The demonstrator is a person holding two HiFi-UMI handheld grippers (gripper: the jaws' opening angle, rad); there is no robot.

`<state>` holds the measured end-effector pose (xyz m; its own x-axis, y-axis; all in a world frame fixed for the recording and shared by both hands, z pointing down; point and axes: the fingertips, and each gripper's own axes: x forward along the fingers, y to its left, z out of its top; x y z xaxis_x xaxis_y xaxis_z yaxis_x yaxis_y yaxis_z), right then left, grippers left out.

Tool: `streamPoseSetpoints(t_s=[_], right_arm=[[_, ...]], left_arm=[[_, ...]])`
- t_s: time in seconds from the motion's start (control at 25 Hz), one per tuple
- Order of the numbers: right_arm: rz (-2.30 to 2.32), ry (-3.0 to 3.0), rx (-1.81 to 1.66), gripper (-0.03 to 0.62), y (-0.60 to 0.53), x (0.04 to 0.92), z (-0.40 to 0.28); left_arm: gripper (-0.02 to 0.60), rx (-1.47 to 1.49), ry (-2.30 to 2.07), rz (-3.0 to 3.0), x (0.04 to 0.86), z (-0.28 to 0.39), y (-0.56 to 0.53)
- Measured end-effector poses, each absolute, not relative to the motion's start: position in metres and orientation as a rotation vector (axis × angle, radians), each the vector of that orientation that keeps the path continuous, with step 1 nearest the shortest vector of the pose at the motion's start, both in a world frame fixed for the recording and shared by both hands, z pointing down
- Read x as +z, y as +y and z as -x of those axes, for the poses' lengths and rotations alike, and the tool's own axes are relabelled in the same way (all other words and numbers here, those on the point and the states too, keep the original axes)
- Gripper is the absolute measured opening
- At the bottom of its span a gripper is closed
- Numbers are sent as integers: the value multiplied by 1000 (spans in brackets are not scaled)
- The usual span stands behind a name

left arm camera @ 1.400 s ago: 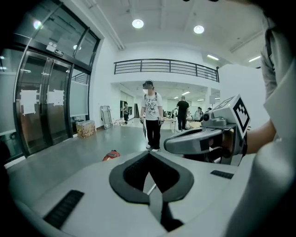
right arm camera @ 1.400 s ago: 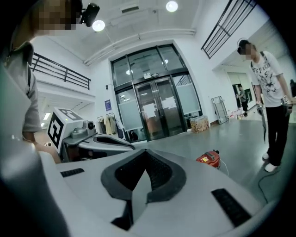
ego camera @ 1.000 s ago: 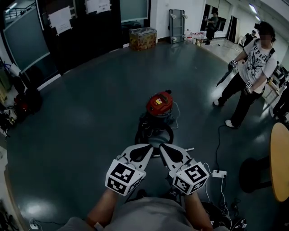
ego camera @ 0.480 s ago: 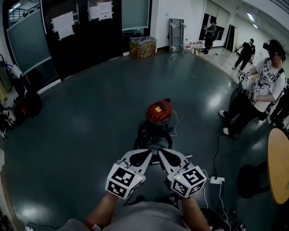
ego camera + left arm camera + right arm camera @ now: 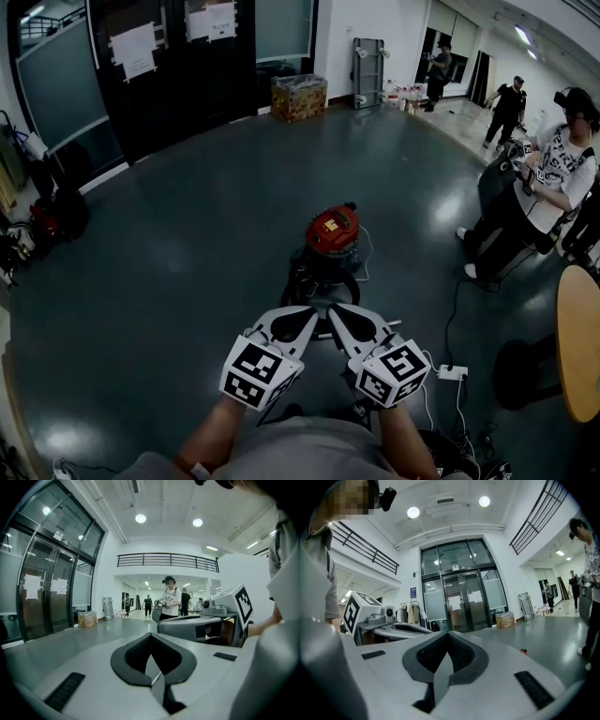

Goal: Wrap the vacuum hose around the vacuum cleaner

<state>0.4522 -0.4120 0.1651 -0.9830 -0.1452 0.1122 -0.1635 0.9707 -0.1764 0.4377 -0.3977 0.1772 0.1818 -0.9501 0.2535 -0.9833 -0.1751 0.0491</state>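
The vacuum cleaner [image 5: 332,230] has a red top and a black body and stands on the dark floor ahead of me. Its black hose [image 5: 322,276] curves in a loop at the near side of the body. My left gripper [image 5: 312,308] and right gripper [image 5: 336,310] are held side by side just short of that loop, above the floor. Both are shut with nothing between the jaws. In the left gripper view the jaws [image 5: 151,667] meet, and the right gripper [image 5: 206,620] shows beside them. The right gripper view shows its shut jaws [image 5: 443,667] and a sliver of the red top [image 5: 524,651].
A white power strip [image 5: 453,372] and cables lie on the floor at my right. A round wooden table [image 5: 581,337] stands at the right edge. A person [image 5: 553,178] wearing a headset stands at the right. A cardboard box [image 5: 298,97] and a trolley [image 5: 367,58] stand at the far wall.
The person at the right has stepped further to the right and away. Both grippers stay shut, side by side, in nearly the same place before the vacuum cleaner.
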Motion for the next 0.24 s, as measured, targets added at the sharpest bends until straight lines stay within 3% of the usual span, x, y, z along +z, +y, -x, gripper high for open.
streamPoseSetpoints(t_s=[0.24], right_arm=[[-241, -3018, 284, 5, -414, 167, -448]], left_arm=[[7, 236, -1871, -2259, 178, -435, -400]])
